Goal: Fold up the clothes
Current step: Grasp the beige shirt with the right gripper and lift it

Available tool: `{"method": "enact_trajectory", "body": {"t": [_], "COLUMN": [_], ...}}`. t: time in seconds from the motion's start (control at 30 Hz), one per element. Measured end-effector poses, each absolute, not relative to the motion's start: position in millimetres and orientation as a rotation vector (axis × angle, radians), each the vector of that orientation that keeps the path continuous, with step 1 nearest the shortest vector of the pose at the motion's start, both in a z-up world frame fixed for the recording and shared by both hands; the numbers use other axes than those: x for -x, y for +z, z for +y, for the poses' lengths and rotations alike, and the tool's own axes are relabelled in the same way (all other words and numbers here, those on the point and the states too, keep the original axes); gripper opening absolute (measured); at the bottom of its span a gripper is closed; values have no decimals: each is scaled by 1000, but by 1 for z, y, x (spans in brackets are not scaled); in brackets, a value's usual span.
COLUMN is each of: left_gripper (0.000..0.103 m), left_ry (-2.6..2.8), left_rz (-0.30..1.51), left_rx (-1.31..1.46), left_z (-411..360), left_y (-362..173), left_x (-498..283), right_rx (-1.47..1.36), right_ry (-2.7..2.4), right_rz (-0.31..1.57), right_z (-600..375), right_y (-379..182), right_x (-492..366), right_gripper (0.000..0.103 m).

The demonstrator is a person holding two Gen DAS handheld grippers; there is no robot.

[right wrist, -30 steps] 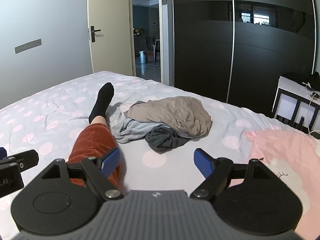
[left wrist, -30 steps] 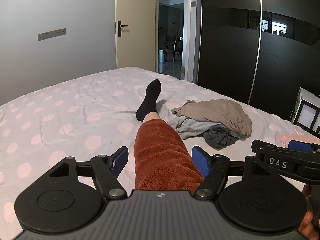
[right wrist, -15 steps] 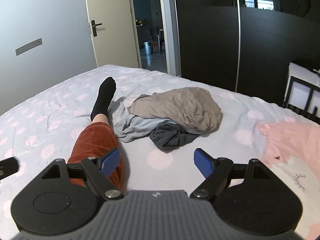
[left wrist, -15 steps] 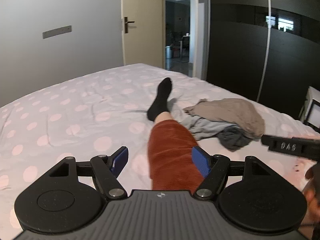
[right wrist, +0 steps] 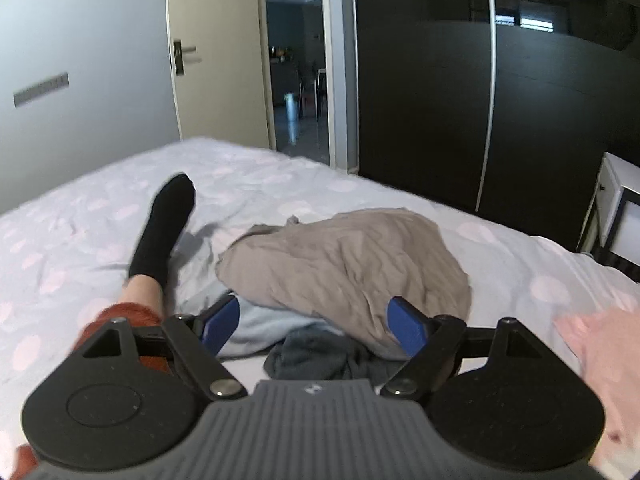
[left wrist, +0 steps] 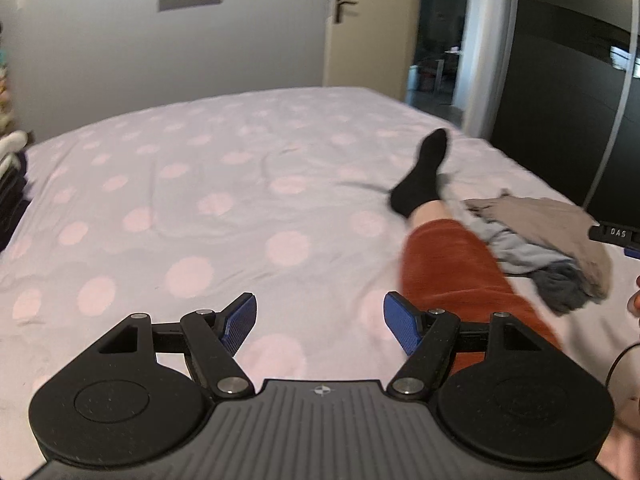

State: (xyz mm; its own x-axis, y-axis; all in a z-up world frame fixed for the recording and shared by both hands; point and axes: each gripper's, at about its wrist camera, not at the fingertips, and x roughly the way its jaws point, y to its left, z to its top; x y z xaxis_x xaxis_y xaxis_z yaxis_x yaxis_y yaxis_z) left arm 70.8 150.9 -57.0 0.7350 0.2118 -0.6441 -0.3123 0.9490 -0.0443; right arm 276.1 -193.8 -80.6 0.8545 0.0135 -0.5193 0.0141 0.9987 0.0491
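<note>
- Since a second ago, the left gripper has swung left toward bare bedspread, and the right gripper has closed in on the clothes pile.
- A bed with a grey, pink-dotted cover fills the room; a person's leg in a rust trouser and black sock lies along it.
- The unfolded pile sits just beside that leg: a beige garment on top, a light blue garment and a dark grey garment beneath.
- Both grippers' jaws stand wide, holding nothing.
- Risk: tangled layers could lift together, or the pile could snag the leg.
- No containers are in view.
</note>
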Motion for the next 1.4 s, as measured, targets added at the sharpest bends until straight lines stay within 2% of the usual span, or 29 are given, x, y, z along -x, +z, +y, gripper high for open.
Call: {"method": "enact_trajectory", "body": {"t": [0.43, 0.5, 0.57, 0.67, 0.8, 0.83, 1.07, 1.4], "left_gripper": [83, 83, 83, 83, 83, 83, 83, 83], "left_ry": [427, 432, 432, 420, 401, 398, 431, 517], "left_rz": [828, 845, 857, 868, 879, 878, 824, 661], "left_rx": [241, 245, 248, 257, 265, 265, 270, 264], "left_z": [215, 221, 224, 226, 224, 223, 226, 235], "left_y": [-100, -104, -108, -111, -114, -114, -92, -36], "left_x": [-90, -89, -90, -92, -95, -93, -68, -13], "right_rx": [15, 45, 58, 60, 65, 70, 76, 92], "right_ry": [-38, -48, -55, -51, -46, -45, -62, 192], "right_rz": [688, 687, 682, 666, 642, 635, 546, 229], "right_z": [-166, -161, -160, -165, -174, -176, -182, -118], "right_y": [-142, -145, -145, -136, -124, -120, -62, 103], "right_x": [-431, -442, -443, -437, -432, -432, -426, -358], "right_gripper": [85, 83, 78, 58, 12, 6, 4, 4]}}
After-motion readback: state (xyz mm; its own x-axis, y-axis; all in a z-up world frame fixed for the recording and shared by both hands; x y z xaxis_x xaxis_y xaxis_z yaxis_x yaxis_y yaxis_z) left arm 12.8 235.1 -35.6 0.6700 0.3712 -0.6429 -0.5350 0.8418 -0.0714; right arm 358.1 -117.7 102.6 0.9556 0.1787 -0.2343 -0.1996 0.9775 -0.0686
